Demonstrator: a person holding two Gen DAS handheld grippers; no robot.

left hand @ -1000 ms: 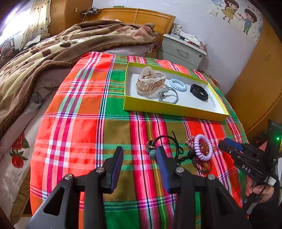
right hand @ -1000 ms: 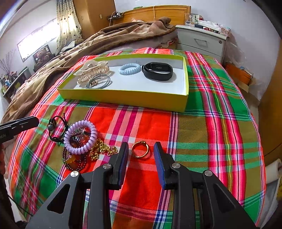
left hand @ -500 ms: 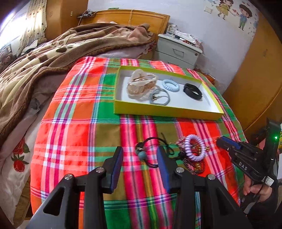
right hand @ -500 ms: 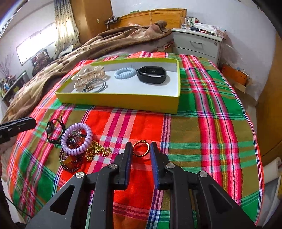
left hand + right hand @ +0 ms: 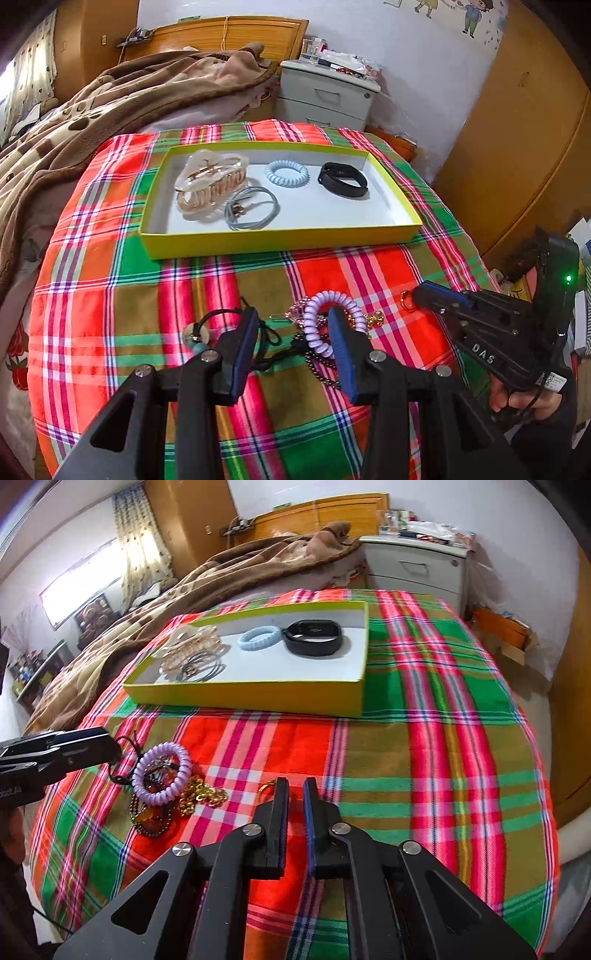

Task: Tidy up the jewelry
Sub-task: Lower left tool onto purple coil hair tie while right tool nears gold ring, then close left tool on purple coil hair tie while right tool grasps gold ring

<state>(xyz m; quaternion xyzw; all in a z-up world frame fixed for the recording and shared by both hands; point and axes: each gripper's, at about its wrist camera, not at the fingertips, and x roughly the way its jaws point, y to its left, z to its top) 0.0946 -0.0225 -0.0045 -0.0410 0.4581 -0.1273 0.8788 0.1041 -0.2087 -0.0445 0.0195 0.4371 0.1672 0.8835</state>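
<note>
Closed since before — right hand-held gripper [image 5: 295, 788] beside gold ring [image 5: 266, 787].

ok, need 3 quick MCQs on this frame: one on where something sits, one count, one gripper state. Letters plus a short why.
1. Where does the purple coil hair tie lie?
A. in the yellow box
B. on the plaid cloth, on the loose jewelry pile
C. on the nightstand

2. How many items lie in the yellow box?
A. two
B. four
C. six

3. How does the right gripper stand?
A. wide open
B. nearly shut, gold ring at its left finger
C. holding the black band

Answers:
1 B: it sits atop the beads and gold chain, outside the box.
2 B: hair claw, grey ties, blue coil tie, black band.
3 B: narrow gap between its fingers; the gold ring peeks out beside the left one.
</note>
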